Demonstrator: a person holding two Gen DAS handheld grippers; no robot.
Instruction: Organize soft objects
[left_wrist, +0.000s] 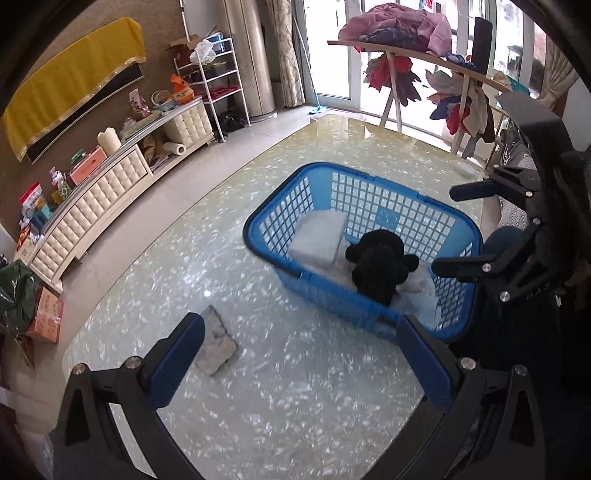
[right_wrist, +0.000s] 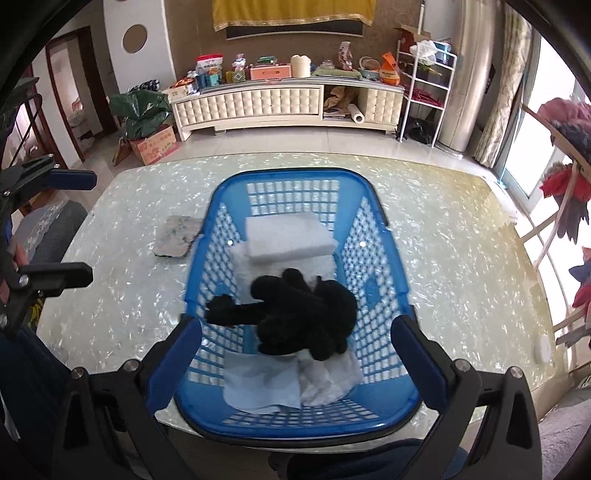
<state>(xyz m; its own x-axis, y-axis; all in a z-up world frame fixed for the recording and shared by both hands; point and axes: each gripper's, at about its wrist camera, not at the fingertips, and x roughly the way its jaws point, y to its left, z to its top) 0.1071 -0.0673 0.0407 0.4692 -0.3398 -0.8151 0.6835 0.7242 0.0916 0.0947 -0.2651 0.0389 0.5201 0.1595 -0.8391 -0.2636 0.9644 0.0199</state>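
From the left wrist, the left gripper (left_wrist: 295, 354) stood spread and empty above a grey stone-patterned pad (left_wrist: 216, 341) on the pearly table (left_wrist: 155, 280).

From the right wrist, the right gripper (right_wrist: 295, 354) gaped empty over the blue plastic lattice basket (right_wrist: 384, 258) holding a black plush toy (right_wrist: 306, 314) and a white foam block (right_wrist: 288, 238).

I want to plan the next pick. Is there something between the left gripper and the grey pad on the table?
Nothing visible blocks it. The left gripper is open and empty, and the grey pad lies on bare table just ahead of its left finger. The blue basket stands apart, off to the right.
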